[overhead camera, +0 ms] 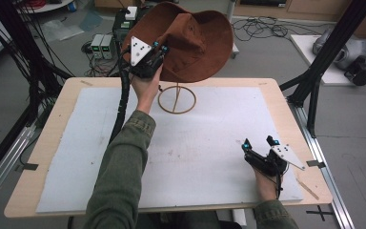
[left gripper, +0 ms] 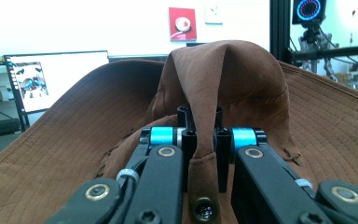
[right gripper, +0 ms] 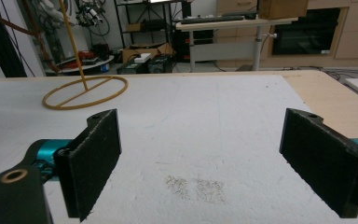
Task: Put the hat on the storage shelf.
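While the hat [overhead camera: 190, 40] hangs at the upper centre of the high view, above the stand [overhead camera: 177, 99], the left gripper [overhead camera: 158, 49] pinches a fold of its brim; seating it on the stand appears unfinished. The right gripper [overhead camera: 259, 143] rests lower right, jaws spread, holding nothing.

Even indoor light, perhaps slightly soft

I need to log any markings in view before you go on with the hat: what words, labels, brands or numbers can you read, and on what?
No text is legible.
Red wall sign: a white round mark, no readable words.
Monitor: screen content too small and blurred to read.
Brown hat, clamped in the left hand-held gripper: no label visible.
Right hand-held gripper: no markings.
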The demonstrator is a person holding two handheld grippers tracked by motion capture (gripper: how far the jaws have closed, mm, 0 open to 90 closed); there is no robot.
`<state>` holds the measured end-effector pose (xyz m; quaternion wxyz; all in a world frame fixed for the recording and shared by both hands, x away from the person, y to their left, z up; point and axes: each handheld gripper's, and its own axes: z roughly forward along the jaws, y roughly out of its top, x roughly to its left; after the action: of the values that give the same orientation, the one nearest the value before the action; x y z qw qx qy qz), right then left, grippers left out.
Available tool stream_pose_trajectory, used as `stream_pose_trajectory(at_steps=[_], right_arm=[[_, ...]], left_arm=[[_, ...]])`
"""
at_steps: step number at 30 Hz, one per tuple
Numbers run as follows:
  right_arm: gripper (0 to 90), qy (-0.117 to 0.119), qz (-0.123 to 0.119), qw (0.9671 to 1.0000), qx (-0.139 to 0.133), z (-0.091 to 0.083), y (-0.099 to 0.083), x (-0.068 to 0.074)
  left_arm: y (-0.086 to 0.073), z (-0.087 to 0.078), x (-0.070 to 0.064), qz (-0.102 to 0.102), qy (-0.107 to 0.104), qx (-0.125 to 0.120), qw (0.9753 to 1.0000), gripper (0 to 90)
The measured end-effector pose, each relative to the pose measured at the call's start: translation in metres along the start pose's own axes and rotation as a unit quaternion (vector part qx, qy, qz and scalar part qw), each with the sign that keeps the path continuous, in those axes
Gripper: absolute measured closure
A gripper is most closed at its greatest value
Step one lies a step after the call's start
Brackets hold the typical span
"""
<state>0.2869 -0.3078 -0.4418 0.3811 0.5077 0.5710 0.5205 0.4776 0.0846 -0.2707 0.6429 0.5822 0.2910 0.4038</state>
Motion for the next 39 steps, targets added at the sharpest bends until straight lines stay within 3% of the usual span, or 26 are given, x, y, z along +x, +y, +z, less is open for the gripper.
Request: stream_pose_trajectory(at_steps=[16, 22, 30, 39], right_arm=[[11.7, 0.003, -0.006, 1.0000, 0.004, -0.001, 0.000, 0.001], [11.7, 0.004, -0.006, 1.0000, 0.006, 0.000, -0.001, 0.002], [11.7, 0.006, -0.010, 0.9999, 0.004, 0.000, -0.001, 0.002], [11.8, 0.006, -0.011, 0.9999, 0.008, 0.001, -0.001, 0.002]], left_arm=[[-0.007, 0.004, -0.004, 0.008, -0.009, 0.042, 0.9991, 85.8], [-0.016, 0.007, -0.006, 0.014, -0.014, 0.080, 0.9966, 85.6], [-0.016, 0.008, -0.005, 0.015, -0.006, 0.087, 0.9961, 84.7], [-0.015, 0.007, -0.001, 0.009, 0.002, 0.085, 0.9963, 74.2]])
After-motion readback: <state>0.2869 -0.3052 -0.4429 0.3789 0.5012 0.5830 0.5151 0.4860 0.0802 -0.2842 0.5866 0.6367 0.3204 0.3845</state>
